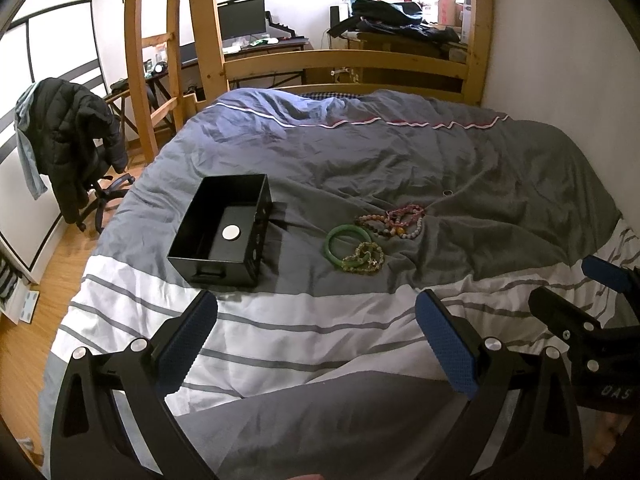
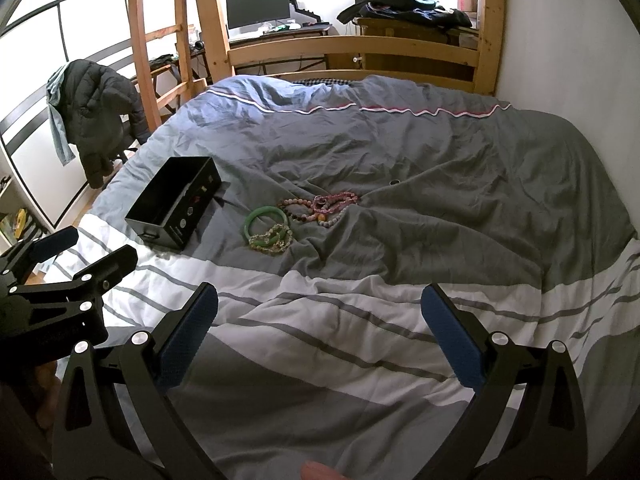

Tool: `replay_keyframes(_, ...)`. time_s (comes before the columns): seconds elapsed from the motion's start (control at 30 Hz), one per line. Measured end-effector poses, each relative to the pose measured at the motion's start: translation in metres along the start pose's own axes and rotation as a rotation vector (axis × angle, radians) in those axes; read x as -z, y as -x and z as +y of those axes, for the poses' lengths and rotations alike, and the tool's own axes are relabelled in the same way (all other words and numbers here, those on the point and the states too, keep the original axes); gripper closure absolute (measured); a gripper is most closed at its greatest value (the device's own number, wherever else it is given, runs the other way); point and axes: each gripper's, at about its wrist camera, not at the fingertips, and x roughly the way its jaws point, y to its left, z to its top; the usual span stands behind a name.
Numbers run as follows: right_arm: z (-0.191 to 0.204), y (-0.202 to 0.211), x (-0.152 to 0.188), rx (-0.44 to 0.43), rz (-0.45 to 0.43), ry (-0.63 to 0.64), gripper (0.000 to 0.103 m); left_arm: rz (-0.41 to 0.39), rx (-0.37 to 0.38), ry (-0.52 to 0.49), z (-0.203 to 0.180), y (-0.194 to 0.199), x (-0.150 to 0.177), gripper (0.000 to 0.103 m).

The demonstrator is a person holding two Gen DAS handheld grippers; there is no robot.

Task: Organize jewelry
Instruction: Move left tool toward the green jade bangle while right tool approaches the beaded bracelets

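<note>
Through my left wrist camera, my left tongs [image 1: 316, 328] hang wide open and empty over the striped band of the quilt [image 1: 320, 320] near the bed's front edge. The black box [image 1: 224, 232] sits open toward the bed's left edge, with a small round white disc [image 1: 231, 233] on its floor. The jewelry lies to its right, well apart from it: a green bangle [image 1: 347, 245] touching a knot of green beaded bracelets [image 1: 366, 259], and behind them a heap of pink and brown bead strands [image 1: 394, 222]. A small dark ring [image 1: 448, 192] lies alone further toward the footboard. The likely trouble is that the strands overlap; if I pinch one I may drag its neighbours along and drop them on the way to the box. The soft quilt is another risk, since pressing down could gather fabric between the pads.

Through my right wrist camera, my right tongs [image 2: 320, 320] are likewise spread apart and holding nothing, near the same front edge, with the other tongs beside them at the left. From here the bangle [image 2: 266, 222] lies flat, so I judge it could slip from the pads if gripped on its smooth rim. The box [image 2: 176, 208] rests on yielding bedding near the left edge; a knock from either tool could tip it or push it off the bed. The lone ring [image 2: 395, 182] is small enough to vanish into a fold.
</note>
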Motion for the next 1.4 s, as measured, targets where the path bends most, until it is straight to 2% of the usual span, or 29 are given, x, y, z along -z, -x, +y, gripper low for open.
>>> replay_keyframes(0.3,-0.001,-0.006,0.005,0.014,0.018,0.007,0.003,0.016,0.013,0.008,-0.001,-0.004,0.0,0.005)
replay_keyframes(0.57,-0.012,-0.024,0.001,0.0,0.024,0.0,0.003,0.057,0.031,0.023,0.0,-0.035,-0.006,0.005)
replay_keyframes(0.7,-0.018,-0.045,-0.004,-0.013,0.035,0.004,0.003,0.091,0.06,0.037,0.0,-0.06,-0.01,0.005)
replay_keyframes(0.83,-0.021,-0.069,-0.01,-0.013,0.044,0.018,0.003,0.094,0.044,0.002,-0.009,-0.086,-0.014,0.005)
replay_keyframes(1.1,-0.032,-0.122,-0.024,-0.025,0.052,0.004,0.003,0.082,0.125,-0.076,-0.034,-0.135,-0.026,0.005)
replay_keyframes(1.23,-0.039,-0.155,-0.029,-0.031,0.055,0.003,0.003,0.085,0.125,-0.079,-0.039,-0.165,-0.029,0.008)
replay_keyframes(1.3,-0.043,-0.17,-0.033,-0.032,0.066,-0.011,0.003,0.101,0.156,-0.073,-0.039,-0.181,-0.028,0.009)
replay_keyframes(1.4,-0.046,-0.184,-0.045,-0.073,0.053,-0.029,0.01,0.108,0.165,-0.09,-0.041,-0.198,-0.026,0.013)
